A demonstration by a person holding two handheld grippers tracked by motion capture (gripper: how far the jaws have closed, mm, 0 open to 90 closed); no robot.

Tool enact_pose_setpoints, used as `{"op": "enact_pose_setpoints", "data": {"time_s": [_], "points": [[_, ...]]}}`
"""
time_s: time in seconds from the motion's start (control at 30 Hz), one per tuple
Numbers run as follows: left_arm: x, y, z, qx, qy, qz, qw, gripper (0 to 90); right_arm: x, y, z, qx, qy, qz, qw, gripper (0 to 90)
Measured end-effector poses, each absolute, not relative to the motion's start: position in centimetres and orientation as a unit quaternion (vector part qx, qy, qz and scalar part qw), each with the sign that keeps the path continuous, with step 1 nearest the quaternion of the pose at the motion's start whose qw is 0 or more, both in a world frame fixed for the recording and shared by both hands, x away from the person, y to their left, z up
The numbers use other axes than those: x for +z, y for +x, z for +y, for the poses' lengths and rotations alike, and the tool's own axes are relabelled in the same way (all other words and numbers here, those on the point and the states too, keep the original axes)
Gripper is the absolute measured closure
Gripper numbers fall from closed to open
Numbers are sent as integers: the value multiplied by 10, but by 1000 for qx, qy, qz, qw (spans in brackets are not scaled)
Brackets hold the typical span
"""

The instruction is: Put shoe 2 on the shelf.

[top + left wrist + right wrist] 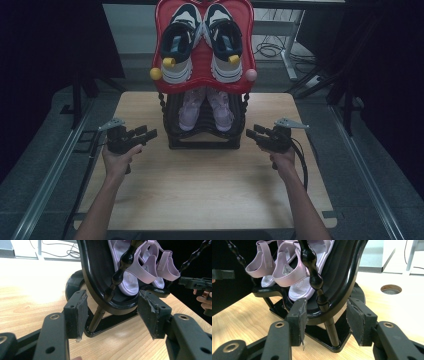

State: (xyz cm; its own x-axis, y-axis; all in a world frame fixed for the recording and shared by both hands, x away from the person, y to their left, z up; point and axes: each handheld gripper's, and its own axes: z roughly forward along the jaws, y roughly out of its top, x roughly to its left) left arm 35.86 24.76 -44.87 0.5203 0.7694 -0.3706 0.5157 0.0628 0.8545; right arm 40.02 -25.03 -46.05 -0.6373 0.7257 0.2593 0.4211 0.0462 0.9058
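Both tools, left tool (150,134) and right tool (251,133), flank shoe rack (204,137), jaws apart.

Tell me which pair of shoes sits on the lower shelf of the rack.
The lilac strap sandals, on the black lower shelf. The dark-and-white sneakers lie above on the red upper tray.

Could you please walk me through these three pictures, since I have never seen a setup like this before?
A person sits at a wooden table holding a hand-operated claw in each hand: the left claw and the right claw. The high view looks down from above; the other two pictures come from cameras riding on each claw, looking along its black jaws. On the table stands a two-tier shoe rack: dark and white sneakers on the red top shelf, lilac sandals on the black lower shelf. Both claws are open, one at each side of the rack, holding nothing.
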Motion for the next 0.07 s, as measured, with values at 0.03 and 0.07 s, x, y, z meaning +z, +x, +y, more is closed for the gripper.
{"op": "enact_pose_setpoints", "data": {"time_s": [0.03, 0.07], "points": [[-449, 358, 248, 115, 675, 476, 552, 415, -461, 400, -250, 560, 404, 711, 136, 511], [-449, 358, 248, 115, 675, 476, 552, 415, -461, 400, -251, 559, 404, 711, 135, 511]]}}
